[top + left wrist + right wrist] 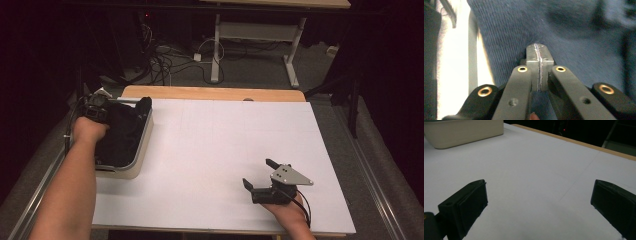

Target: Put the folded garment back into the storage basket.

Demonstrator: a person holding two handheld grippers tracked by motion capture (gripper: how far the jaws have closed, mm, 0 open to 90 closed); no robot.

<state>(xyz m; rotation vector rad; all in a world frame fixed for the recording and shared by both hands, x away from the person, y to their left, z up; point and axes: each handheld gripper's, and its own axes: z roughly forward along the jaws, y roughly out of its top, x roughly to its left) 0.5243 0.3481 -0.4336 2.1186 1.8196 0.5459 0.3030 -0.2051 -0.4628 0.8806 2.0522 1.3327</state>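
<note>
left gripper (98,111) hangs over the far end of the cream bin (141,150), its jaws pressed together on a fold of the dark blue knit cloth (579,37) that fills the bin and spills over the bin's far rim. right gripper (260,174) rests on the white board (210,150), well apart from the bin toward the near right, its jaws spread wide with nothing between them.
</note>
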